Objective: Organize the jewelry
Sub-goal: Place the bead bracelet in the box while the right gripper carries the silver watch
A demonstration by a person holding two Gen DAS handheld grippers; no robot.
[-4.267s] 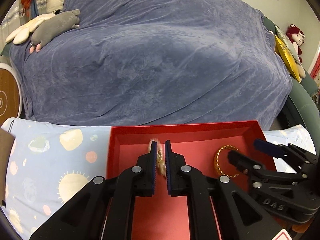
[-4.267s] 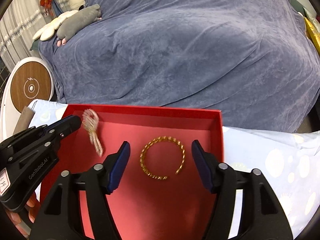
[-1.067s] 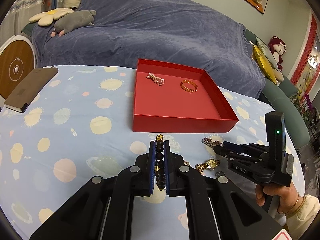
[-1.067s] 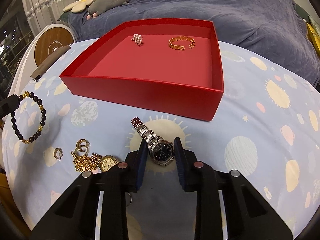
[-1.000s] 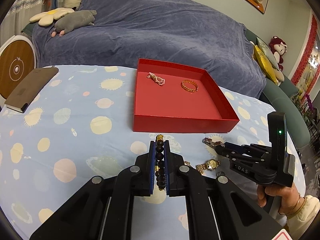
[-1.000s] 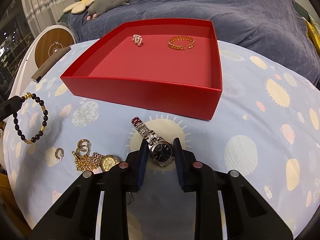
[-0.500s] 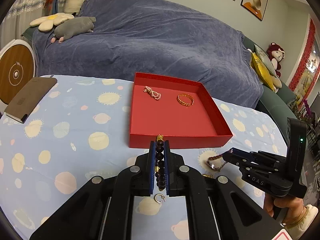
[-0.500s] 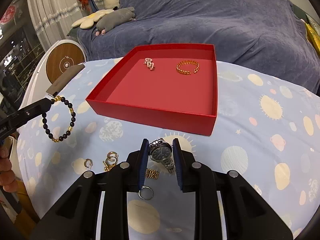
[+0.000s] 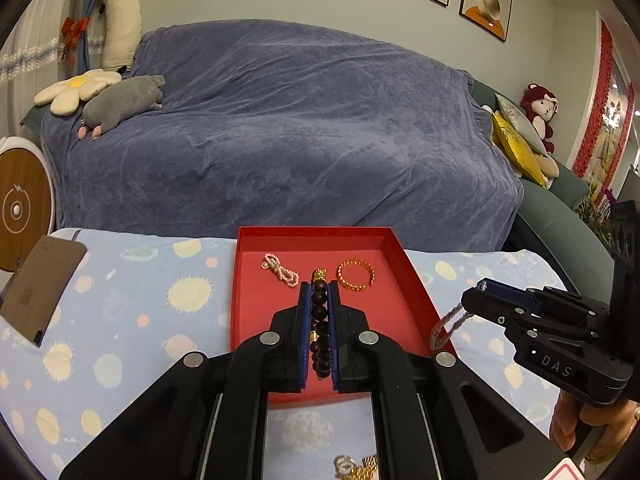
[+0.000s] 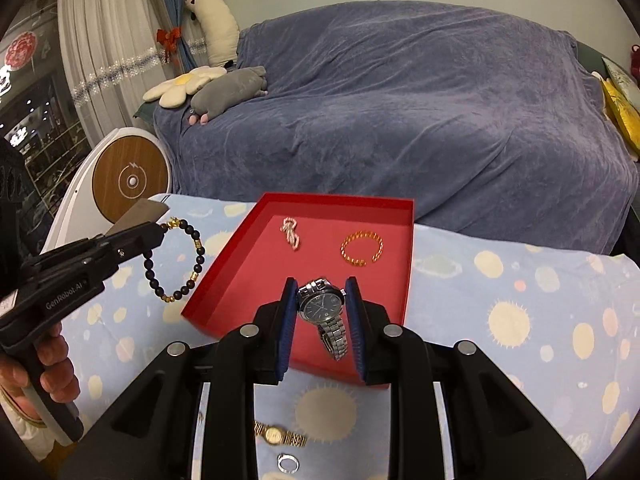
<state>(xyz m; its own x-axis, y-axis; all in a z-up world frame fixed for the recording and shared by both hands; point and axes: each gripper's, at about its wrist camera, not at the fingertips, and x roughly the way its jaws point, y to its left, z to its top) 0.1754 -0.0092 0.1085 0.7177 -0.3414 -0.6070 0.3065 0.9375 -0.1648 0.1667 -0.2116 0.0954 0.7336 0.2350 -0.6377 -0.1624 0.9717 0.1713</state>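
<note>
A red tray (image 9: 416, 280) (image 10: 408, 256) sits on the patterned tablecloth, holding a pink bead piece (image 9: 280, 269) (image 10: 291, 233) and a gold bracelet (image 9: 356, 274) (image 10: 362, 248). My left gripper (image 9: 319, 292) is shut on a dark bead bracelet (image 9: 319, 316), held above the tray's near part; the bracelet hangs from it in the right wrist view (image 10: 176, 260). My right gripper (image 10: 322, 300) is shut on a silver watch (image 10: 322, 308), raised over the tray's front edge; its band dangles in the left wrist view (image 9: 446, 326).
A gold watch (image 10: 276, 435) and a ring (image 10: 289, 463) lie on the cloth in front of the tray, with more gold pieces (image 9: 356, 466). A brown booklet (image 9: 40, 284) lies at the left. A blue-covered sofa (image 9: 280, 140) stands behind the table.
Both grippers have lifted higher and moved toward the tray, carrying the bead bracelet and the silver watch. The watch now hangs clear of the cloth.
</note>
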